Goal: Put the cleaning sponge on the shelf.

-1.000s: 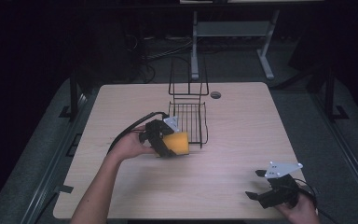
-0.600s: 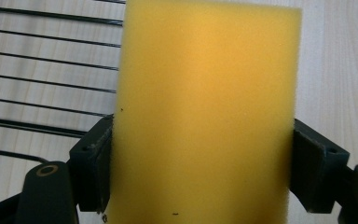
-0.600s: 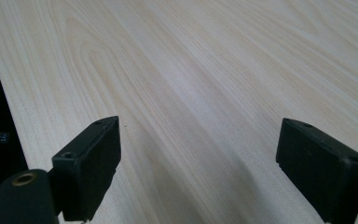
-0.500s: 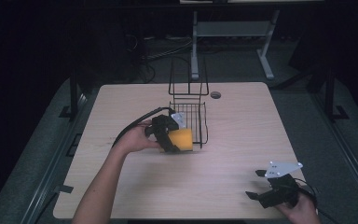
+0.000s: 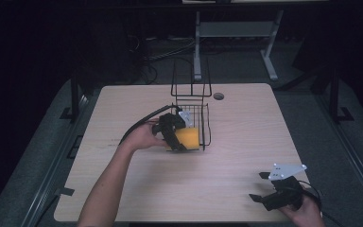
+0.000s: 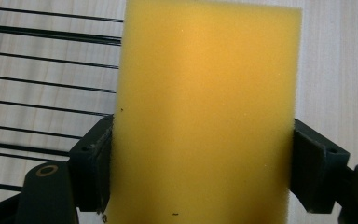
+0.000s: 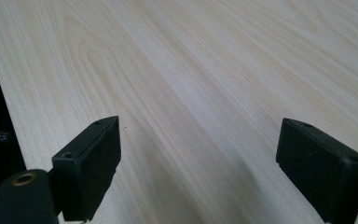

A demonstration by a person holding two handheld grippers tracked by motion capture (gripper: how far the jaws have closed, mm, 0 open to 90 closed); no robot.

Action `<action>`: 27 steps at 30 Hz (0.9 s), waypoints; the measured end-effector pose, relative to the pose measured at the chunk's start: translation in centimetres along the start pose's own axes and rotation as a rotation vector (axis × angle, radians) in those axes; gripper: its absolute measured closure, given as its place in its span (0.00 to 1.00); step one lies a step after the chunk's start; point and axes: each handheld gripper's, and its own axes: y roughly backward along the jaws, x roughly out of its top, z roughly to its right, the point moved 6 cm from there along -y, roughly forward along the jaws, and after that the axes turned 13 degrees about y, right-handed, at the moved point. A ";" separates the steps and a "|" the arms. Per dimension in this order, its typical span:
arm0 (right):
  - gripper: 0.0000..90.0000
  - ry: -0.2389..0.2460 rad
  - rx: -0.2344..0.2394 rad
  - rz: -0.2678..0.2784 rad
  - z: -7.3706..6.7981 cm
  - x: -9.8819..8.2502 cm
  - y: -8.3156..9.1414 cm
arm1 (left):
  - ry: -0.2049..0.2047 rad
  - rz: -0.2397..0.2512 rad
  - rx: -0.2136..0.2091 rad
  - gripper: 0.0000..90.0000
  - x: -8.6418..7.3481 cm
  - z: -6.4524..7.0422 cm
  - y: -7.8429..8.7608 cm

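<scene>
Left tool [image 5: 182,137] clamped on yellow foam sponge block [image 6: 205,116] at black wire basket [image 5: 199,124], mid-bench; sponge may snag basket wires. Right tool [image 7: 198,163] wide open, empty, near front right corner.

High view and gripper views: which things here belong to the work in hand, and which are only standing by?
In the work:
- yellow rectangular foam sponge
- black wire basket
- left gripper, shut on the sponge

Standing by:
- right gripper, open over the light wooden table
- round dark hole in the table
</scene>
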 end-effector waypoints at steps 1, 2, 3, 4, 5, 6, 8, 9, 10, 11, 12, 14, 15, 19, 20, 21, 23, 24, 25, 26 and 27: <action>0.15 -0.001 0.000 0.000 0.0 0.0 0.0 | -0.001 0.002 -0.002 0.24 0.0 -0.1 -0.1; 0.15 -0.003 0.001 0.001 0.0 0.0 0.0 | 0.003 0.006 -0.005 0.24 0.1 -0.1 -0.1; 0.15 -0.002 0.001 0.001 0.0 0.0 0.0 | 0.001 0.004 -0.004 0.24 0.1 -0.1 -0.1; 0.15 -0.002 0.001 0.002 0.1 0.0 0.0 | 0.001 0.000 -0.006 0.24 0.2 -0.2 -0.2; 0.15 -0.003 0.001 0.001 0.1 0.0 0.0 | 0.001 0.000 -0.006 0.24 0.2 -0.2 -0.2; 0.15 -0.003 0.001 0.001 0.1 0.0 0.0 | -0.006 -0.008 -0.001 0.24 0.3 -0.3 -0.3; 0.15 -0.002 -0.001 0.001 0.1 0.0 0.0 | -0.022 -0.015 0.000 0.24 0.6 -0.5 -0.2; 0.15 -0.001 -0.001 0.001 0.1 0.0 0.0 | -0.026 -0.016 0.000 0.24 0.8 -0.5 -0.1; 0.15 -0.001 -0.001 0.001 0.1 0.0 0.0 | -0.028 -0.016 0.001 0.24 0.9 -0.6 -0.1; 0.15 -0.002 -0.001 0.000 0.1 0.0 0.0 | -0.025 -0.007 0.000 0.24 1.0 -0.7 -0.1; 0.15 -0.001 -0.001 0.001 0.1 0.0 0.0 | -0.022 -0.002 -0.003 0.24 1.1 -0.7 -0.2; 0.15 -0.001 0.001 0.002 0.1 0.0 0.0 | -0.022 -0.003 -0.003 0.24 1.1 -0.9 -0.3; 0.15 -0.001 0.001 0.002 0.1 0.0 0.0 | -0.020 -0.005 -0.002 0.24 1.1 -0.9 -0.4; 0.15 0.001 -0.002 0.001 0.2 -0.1 0.0 | -0.013 -0.006 -0.006 0.24 1.1 -1.1 -0.7; 0.15 0.001 -0.001 0.001 0.2 -0.1 0.0 | -0.016 -0.003 -0.005 0.24 1.2 -1.2 -0.7; 0.15 0.000 -0.001 0.002 0.2 -0.1 0.0 | -0.014 0.002 -0.007 0.24 1.2 -1.3 -0.8; 0.15 -0.002 -0.001 0.004 0.2 -0.1 0.0 | -0.012 0.002 -0.008 0.24 1.2 -1.4 -0.8; 0.15 -0.001 -0.003 0.002 0.2 -0.1 0.0 | -0.013 -0.009 -0.004 0.24 1.2 -1.5 -0.8; 0.15 -0.002 -0.004 0.001 0.2 0.0 -0.1 | -0.015 -0.014 0.001 0.24 1.4 -1.6 -0.7; 0.15 -0.003 -0.003 0.003 0.1 0.0 -0.1 | -0.016 -0.012 0.000 0.24 1.6 -1.6 -0.6; 0.15 -0.005 -0.002 0.004 0.1 0.0 -0.1 | -0.018 -0.007 0.002 0.24 1.8 -1.6 -0.6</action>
